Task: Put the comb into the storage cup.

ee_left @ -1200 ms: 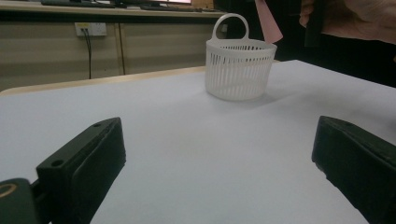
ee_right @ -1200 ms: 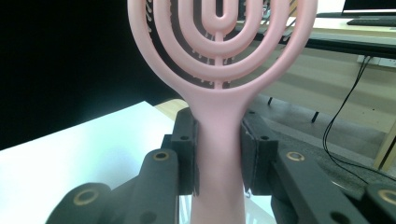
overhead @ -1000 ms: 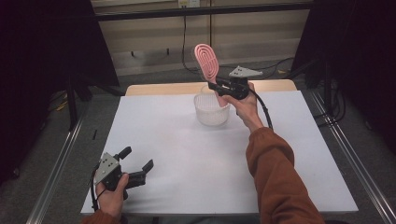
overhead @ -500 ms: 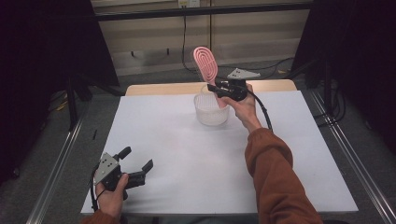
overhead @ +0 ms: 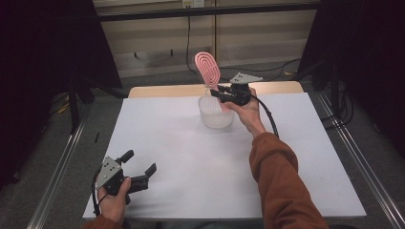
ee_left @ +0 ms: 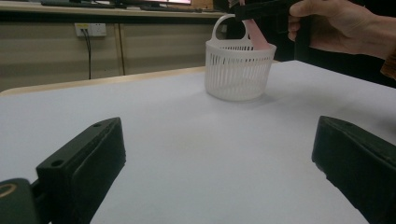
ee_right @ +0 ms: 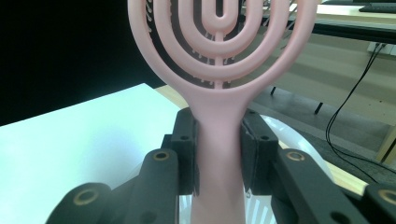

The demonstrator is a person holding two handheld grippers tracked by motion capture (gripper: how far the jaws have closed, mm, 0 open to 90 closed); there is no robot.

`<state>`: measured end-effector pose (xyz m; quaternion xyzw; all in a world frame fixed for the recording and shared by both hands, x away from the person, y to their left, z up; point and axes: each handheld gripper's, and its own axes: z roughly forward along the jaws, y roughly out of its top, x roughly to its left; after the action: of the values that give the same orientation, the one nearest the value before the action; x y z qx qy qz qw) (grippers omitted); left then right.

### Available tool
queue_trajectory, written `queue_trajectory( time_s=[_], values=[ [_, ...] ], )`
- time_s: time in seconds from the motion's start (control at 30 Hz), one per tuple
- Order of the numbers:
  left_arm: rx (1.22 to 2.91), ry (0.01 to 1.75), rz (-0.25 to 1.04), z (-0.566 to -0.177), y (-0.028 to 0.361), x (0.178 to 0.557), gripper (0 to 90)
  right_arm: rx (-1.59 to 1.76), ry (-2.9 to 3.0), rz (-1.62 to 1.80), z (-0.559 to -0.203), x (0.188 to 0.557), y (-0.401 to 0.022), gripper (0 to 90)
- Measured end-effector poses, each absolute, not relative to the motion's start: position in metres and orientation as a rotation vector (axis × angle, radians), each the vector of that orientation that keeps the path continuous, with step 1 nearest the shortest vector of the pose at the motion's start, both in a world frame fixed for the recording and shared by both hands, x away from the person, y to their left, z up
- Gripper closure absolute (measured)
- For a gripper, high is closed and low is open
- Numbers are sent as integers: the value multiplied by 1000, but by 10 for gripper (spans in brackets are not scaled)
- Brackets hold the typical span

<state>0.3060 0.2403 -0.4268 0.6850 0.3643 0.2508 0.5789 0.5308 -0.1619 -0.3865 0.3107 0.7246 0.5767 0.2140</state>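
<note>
Hairbrush [overhead: 208,68]: a pink plastic brush with an oval, vented head made of concentric rings around a central spine, tapering into a flat handle. In the high view it stands nearly upright, head up and leaning slightly to the left of the picture, with its handle clamped in the right gripper [overhead: 218,92] directly above the white slotted basket [overhead: 216,114]; the lower end of the handle reaches down into the basket's mouth. The basket stands on the far half of the white table sheet [overhead: 191,157], near its far edge, where a strip of wooden tabletop [overhead: 162,90] shows. The sheet is bare to the left, right and near side of the basket. The left gripper [overhead: 143,171] rests at the near left corner of the sheet, well apart from the basket, jaws spread wide and holding nothing. Metal rails [overhead: 62,162] run along both long sides of the table. In the left gripper view, the two black jaws stand far apart at the picture's lower corners with open sheet between them; beyond, the basket [ee_left: 239,70] shows vertical slots and an arched handle, and the pink brush handle [ee_left: 256,35] slants into it beneath the right hand [ee_left: 341,23]. In the right gripper view, both pads [ee_right: 187,149] press against the sides of the brush handle [ee_right: 218,154], a narrow grip; the ringed head [ee_right: 219,37] rises above, short bristles visible through its gaps, and the basket's white rim [ee_right: 299,149] lies behind and below the jaws.
</note>
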Motion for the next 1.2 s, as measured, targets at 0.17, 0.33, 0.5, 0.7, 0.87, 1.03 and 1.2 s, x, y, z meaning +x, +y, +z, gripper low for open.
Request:
queue_trajectory(
  time_s=[0.17, 0.33, 0.5, 0.7, 0.87, 1.03, 1.2],
  values=[
    [1604, 852, 588, -427, 240, 306, 27, 866, 2017, 1601, -387, 530, -162, 703],
    [1608, 851, 591, -427, 240, 306, 27, 849, 2034, 1591, -387, 528, -161, 703],
    [1609, 850, 590, -427, 240, 306, 27, 849, 2038, 1577, -388, 529, -162, 703],
    [1610, 850, 589, -427, 240, 306, 27, 836, 2063, 1562, -391, 529, -162, 703],
    [1613, 849, 590, -427, 240, 306, 27, 830, 2081, 1562, -393, 530, -160, 702],
    [1611, 850, 589, -427, 240, 306, 27, 828, 2105, 1556, -396, 531, -159, 702],
    [1614, 851, 587, -427, 240, 307, 27, 813, 2149, 1541, -399, 531, -158, 702]
  ],
)
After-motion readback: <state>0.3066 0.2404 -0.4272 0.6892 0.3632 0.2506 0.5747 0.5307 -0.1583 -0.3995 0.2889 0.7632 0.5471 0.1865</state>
